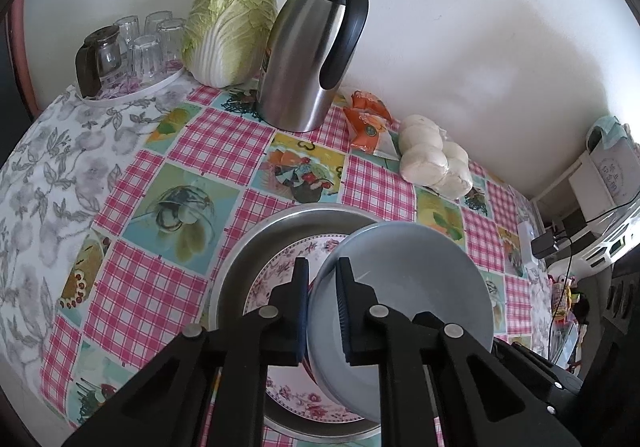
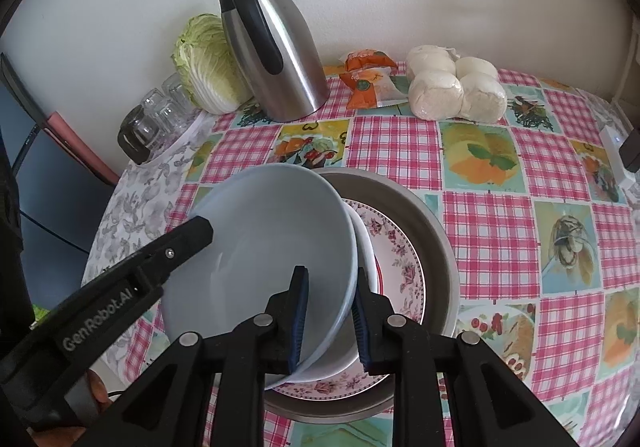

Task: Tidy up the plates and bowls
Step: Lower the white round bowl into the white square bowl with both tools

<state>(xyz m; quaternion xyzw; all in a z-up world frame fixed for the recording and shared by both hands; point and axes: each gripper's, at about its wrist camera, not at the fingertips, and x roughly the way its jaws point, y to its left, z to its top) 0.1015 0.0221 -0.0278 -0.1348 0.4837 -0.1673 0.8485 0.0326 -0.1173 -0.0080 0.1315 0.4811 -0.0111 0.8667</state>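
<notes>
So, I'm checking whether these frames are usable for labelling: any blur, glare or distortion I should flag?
Left wrist view: sharp, soft daylight, strong fisheye bending of the tablecloth, dark corners, mild sheen on the steel jug. Right wrist view: equally sharp, same curvature and dark corners, a faint shadow inside the pale bowl.

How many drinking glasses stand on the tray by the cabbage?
4 drinking glasses, upturned on the white tray beside the glass teapot: two at the back, one nearer, one rightmost. Others may hide behind.
</notes>
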